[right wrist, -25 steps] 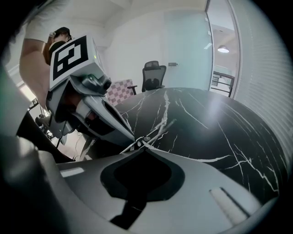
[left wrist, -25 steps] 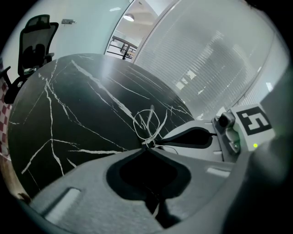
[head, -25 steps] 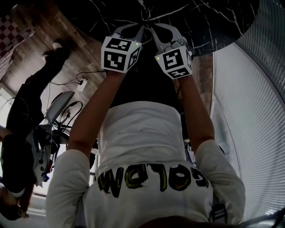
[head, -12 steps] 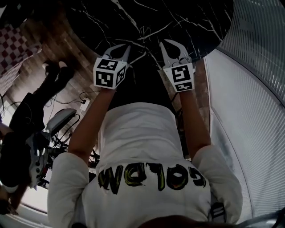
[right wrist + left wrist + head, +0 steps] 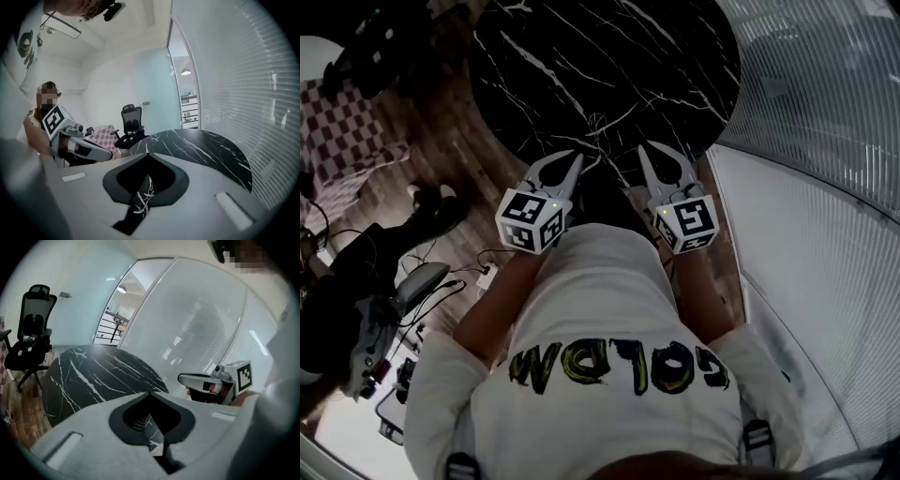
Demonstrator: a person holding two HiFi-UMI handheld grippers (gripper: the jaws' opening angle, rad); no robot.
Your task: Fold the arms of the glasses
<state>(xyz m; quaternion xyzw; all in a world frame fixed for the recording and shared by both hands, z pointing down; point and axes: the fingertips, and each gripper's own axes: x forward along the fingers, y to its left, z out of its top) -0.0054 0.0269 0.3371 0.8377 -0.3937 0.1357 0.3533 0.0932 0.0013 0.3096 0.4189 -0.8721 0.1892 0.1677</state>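
The glasses (image 5: pixel 598 121) show only as a faint thin outline on the black marble table (image 5: pixel 675 56), a little beyond both grippers. My left gripper (image 5: pixel 577 157) hangs over the table's near edge, its jaws together with nothing between them. My right gripper (image 5: pixel 642 150) is beside it, also shut and empty. The left gripper view shows the closed tips (image 5: pixel 150 393) over the marble, with the right gripper (image 5: pixel 201 380) off to the side. The right gripper view shows the same: closed tips (image 5: pixel 147 154) and the left gripper (image 5: pixel 79 145). Neither gripper view shows the glasses.
A glass wall with blinds (image 5: pixel 825 187) curves along the right. A black office chair (image 5: pixel 130 123) and a checkered seat (image 5: pixel 347 150) stand beyond the table's left side. Another person (image 5: pixel 337 309) and cables (image 5: pixel 478 272) are on the wooden floor at left.
Both grippers have drawn back from the glasses toward my body and moved apart. The head view has shifted, so more of the table now shows.
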